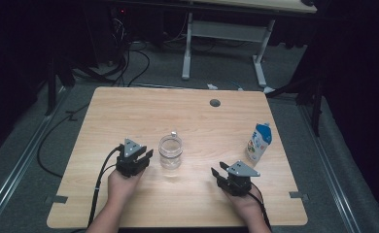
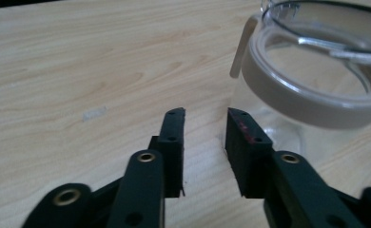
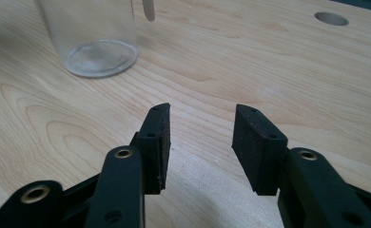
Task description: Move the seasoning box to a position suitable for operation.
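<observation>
A clear glass jar [image 1: 170, 152] with a pale grey band around its wide mouth stands upright on the light wooden table [image 1: 144, 111], a little nearer the table's near edge than its far one and slightly left of the middle. Seen from the left gripper view, the jar [image 2: 312, 90] has a thin metal wire running across its open mouth and a pale tab hanging down its side; from the right gripper view its round transparent base [image 3: 98, 57] sits flat on the wood grain. Just to the left of the jar, the left claw [image 1: 146, 154] points toward it, held by a hand [image 1: 122, 184] that comes in over the near edge; its jaws stand partly spread with only bare table between them, and the jar sits just beside the right-hand jaw, apart from the pads. The right claw [image 1: 216, 172] hovers near the near edge to the right of the jar, well apart from it, its jaws spread wide with nothing between them, carried by the other hand [image 1: 248, 204]. Toward the table's right edge stands a small white carton with a blue top [image 1: 259, 142], upright and alone. A round grey cable hole [image 1: 215, 103] lies near the far edge.
</observation>
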